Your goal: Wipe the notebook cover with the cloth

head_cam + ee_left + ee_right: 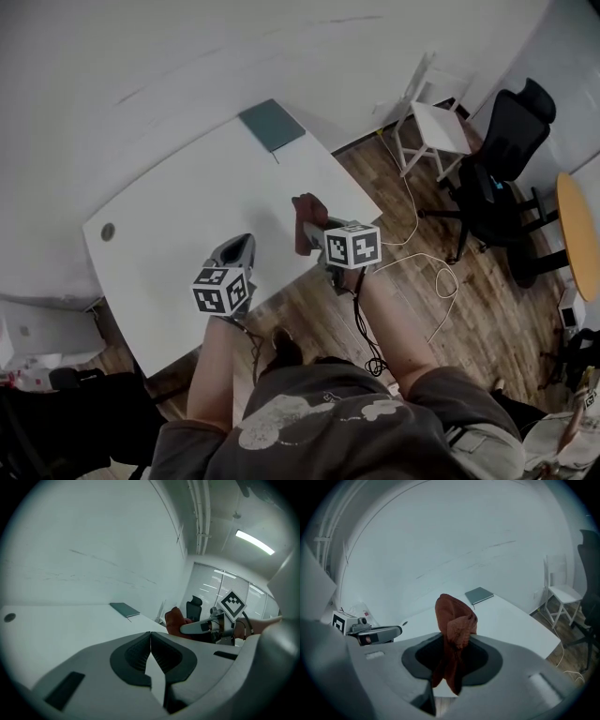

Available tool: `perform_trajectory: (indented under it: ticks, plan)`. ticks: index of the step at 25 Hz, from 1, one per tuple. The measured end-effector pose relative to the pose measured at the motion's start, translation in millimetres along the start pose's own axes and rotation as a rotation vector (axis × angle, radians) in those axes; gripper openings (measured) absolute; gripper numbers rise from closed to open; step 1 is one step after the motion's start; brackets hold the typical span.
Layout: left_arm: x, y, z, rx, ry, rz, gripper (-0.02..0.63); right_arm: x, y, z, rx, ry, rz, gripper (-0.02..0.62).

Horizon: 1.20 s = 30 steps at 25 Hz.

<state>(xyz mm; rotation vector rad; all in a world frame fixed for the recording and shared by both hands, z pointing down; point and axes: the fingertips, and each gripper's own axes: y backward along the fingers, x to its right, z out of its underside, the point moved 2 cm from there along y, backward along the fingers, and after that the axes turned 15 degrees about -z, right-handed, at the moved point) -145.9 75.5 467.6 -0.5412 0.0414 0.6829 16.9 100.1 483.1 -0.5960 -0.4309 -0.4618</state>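
Head view, bottom edge: our shirt (319, 422) and bare forearms (398, 328) fill the lower middle of the frame and are cut off below. Just above them, left of centre, the left gripper (240, 249) sits over the near edge of the white table (169, 234). Its own view shows the jaws pressed together with nothing between them.

To its right, the right gripper (314, 230) is clamped on the rust-red cloth (304, 211). In the right gripper view the cloth bunches up above the jaws and hangs in a fold below them. From the head view we cannot make out the right jaw tips, because the marker cube (352, 244) and the cloth cover them. We cannot tell whether either gripper touches the table.

Farther up the frame, the dark green notebook (272, 125) lies flat and closed at the table's far corner, well apart from the cloth. A thin line at its near edge is too small to identify.

Beyond, at upper right, stand a white chair (433, 120) and a black office chair (506, 141). A round wooden table (578, 234) is cut by the right edge.
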Motion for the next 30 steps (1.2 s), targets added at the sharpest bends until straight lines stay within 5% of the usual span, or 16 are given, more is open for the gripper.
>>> perform_trajectory:
  ticks: [30]
  plan:
    - [103.1,129.8,47.0,0.076,-0.013,-0.025,0.006,-72.8,136.0,73.4,0.066,0.043,-0.06,0.106]
